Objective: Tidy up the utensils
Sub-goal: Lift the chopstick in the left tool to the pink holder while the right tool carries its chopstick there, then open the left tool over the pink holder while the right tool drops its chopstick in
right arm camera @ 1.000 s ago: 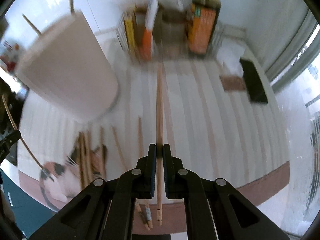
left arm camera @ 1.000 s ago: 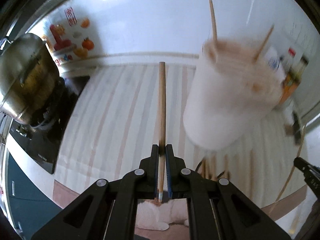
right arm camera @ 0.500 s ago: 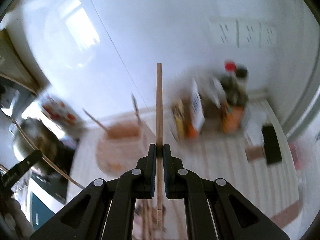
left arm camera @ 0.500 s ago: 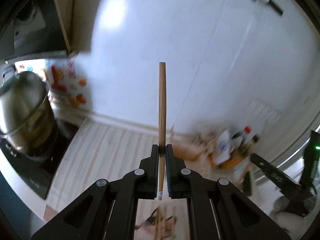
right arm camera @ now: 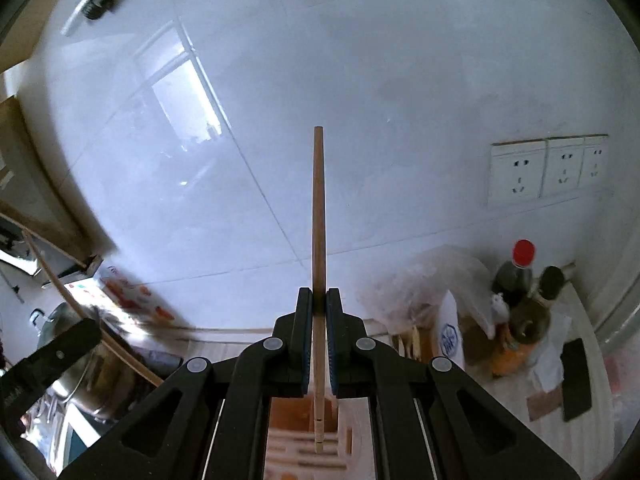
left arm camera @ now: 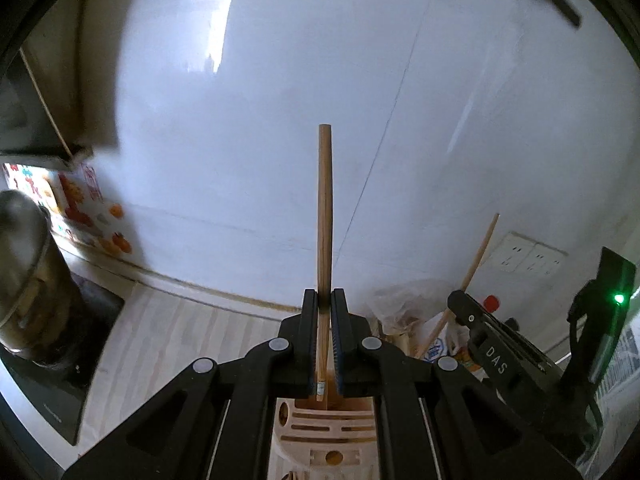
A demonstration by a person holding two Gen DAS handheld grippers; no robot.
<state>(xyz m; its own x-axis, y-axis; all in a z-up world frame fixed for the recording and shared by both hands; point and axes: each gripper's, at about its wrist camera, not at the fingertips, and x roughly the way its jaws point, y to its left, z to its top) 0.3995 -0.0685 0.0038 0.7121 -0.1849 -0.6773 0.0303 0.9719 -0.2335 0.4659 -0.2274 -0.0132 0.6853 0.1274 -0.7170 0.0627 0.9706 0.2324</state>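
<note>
Two black two-finger grippers [left arm camera: 324, 300] [right arm camera: 319, 300], two slender wooden chopsticks [left arm camera: 325, 216] [right arm camera: 318, 216], three white wall sockets [right arm camera: 518, 174], two dark glass bottles [right arm camera: 516, 276], one steel pot [left arm camera: 24, 280]

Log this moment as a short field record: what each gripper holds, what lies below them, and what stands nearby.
left hand-held gripper: shut on a thin wooden chopstick, which points up toward the white tiled wall
right hand-held gripper: shut on a second thin wooden chopstick
below grippers: pale slotted utensil holder, partly hidden
left side: steel pot on black cooktop
right side: red-capped dark bottle, three white wall sockets
</note>
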